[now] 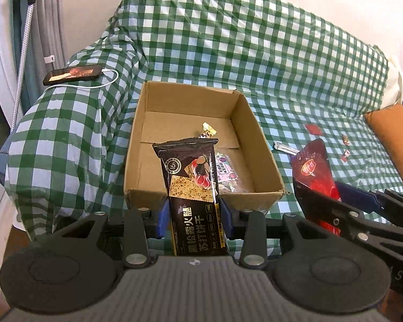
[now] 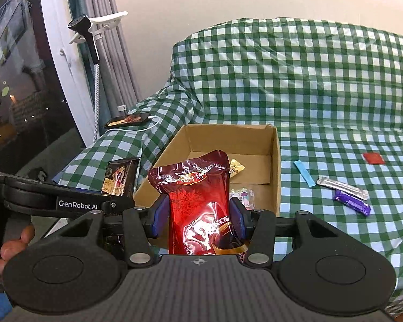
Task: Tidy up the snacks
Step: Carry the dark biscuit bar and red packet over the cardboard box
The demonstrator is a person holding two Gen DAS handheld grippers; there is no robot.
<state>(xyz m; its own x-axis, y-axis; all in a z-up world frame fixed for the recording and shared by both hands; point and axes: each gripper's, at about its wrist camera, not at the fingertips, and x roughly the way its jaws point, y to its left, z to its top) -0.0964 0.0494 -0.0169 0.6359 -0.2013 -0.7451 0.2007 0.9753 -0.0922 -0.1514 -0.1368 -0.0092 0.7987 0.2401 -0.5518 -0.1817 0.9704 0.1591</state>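
Left gripper [image 1: 193, 216]: held level just short of the box's near wall, its blue pads clamped on both long edges of the glossy black cracker packet [image 1: 193, 187].
Black cracker packet: flat, rectangular foil wrapper with crimped top seam, standing upright between the pads, its upper half over the box's near edge.
Right gripper [image 2: 198, 216]: beside the left one, also facing the box, pinching the shiny red foil pouch [image 2: 200, 201] at its waist.
Red foil pouch: crinkled, puffy, upright, its top in front of the box opening.
Open brown cardboard box [image 1: 263, 145]: corrugated, matte, flaps gone, resting on the seat; a small gold-wrapped candy [image 1: 208, 130] and a pale clear sachet [image 1: 227, 173] lie on its floor.
Green-and-white checked cloth [image 1: 228, 40]: smooth plasticky sheet, wrinkled, draped over a sofa.
Loose on the cloth, right of the box: thin light-blue stick [image 2: 305, 173], silver sachet [image 2: 342, 187], purple wrapped bar [image 2: 353, 202], small red square packet [image 2: 373, 158].
Armrest: black phone [image 1: 72, 74] with white cable.
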